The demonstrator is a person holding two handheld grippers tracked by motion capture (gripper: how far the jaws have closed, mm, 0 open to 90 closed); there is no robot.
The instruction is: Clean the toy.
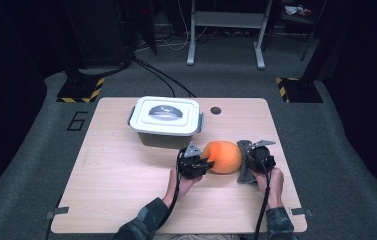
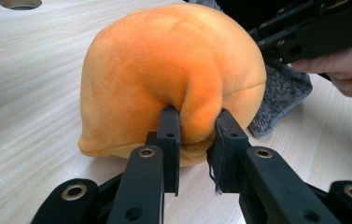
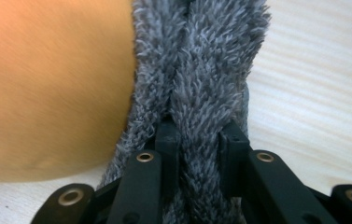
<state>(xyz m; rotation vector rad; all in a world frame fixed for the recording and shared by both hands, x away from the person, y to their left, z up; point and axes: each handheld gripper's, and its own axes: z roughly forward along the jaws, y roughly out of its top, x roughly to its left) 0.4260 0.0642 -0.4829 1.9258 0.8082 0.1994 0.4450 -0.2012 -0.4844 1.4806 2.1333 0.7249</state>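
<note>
An orange plush toy (image 1: 224,156) rests on the wooden table (image 1: 126,170), right of centre. Its grey fuzzy part (image 1: 246,170) lies against its right side. My left gripper (image 1: 202,164) is at the toy's left side, shut on a fold of the orange plush (image 2: 197,112); the fabric bulges between the two pads. My right gripper (image 1: 254,159) is at the toy's right, shut on a ridge of the grey fuzzy fabric (image 3: 201,107), with the orange body (image 3: 52,84) close at the left of the right gripper view.
A white-lidded box (image 1: 165,119) with side clips stands at the back of the table, just behind the left gripper. A small round hole (image 1: 215,110) sits in the tabletop to its right. The person's hands and forearms enter from the near edge.
</note>
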